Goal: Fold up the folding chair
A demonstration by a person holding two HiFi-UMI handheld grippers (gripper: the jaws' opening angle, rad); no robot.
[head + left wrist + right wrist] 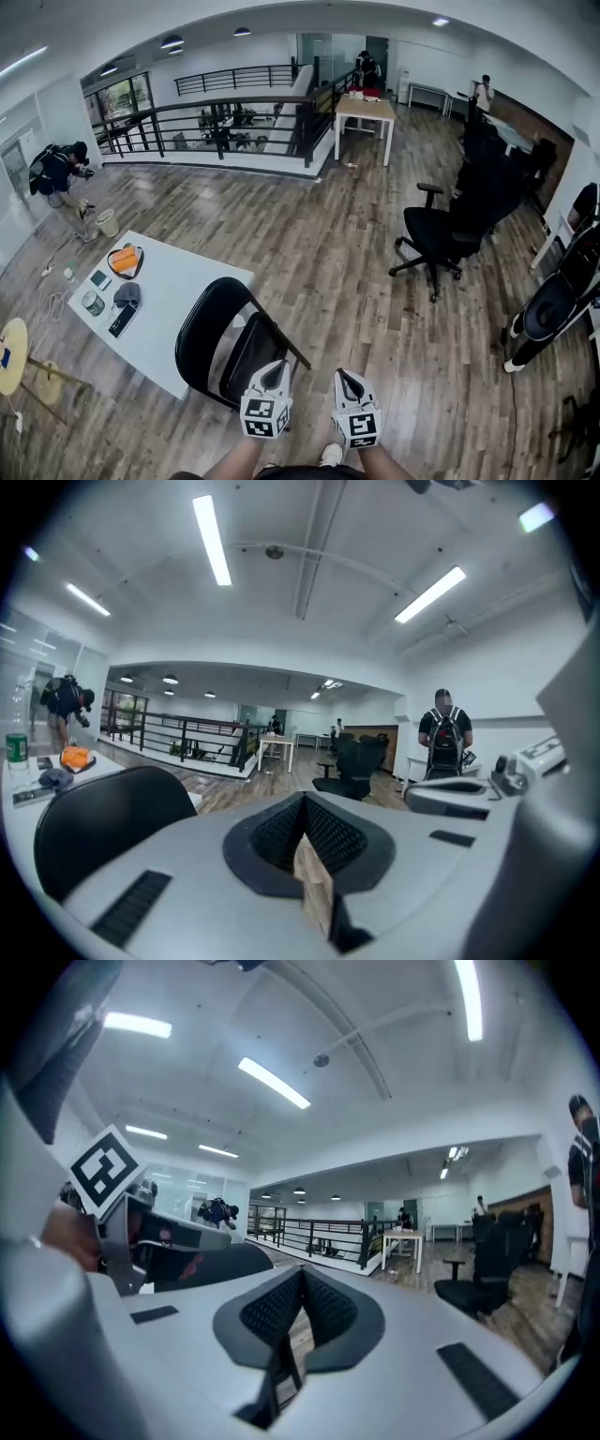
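Black metal-framed folding chair (217, 330) stands unfolded against the white rectangular table (183, 281). Left gripper (273, 371) and right gripper (347, 379) hover near its seat, jaws closed, empty. Black office chair (441, 239) stands well apart.

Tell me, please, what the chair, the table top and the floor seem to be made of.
Chair: matte black seat and back, probably plastic or padded vinyl. Its thin dark legs look like painted metal tube.
Table top: plain white and smooth, likely laminate.
Floor: brown planks with visible grain and a slight gloss, either wood or wood-look laminate.
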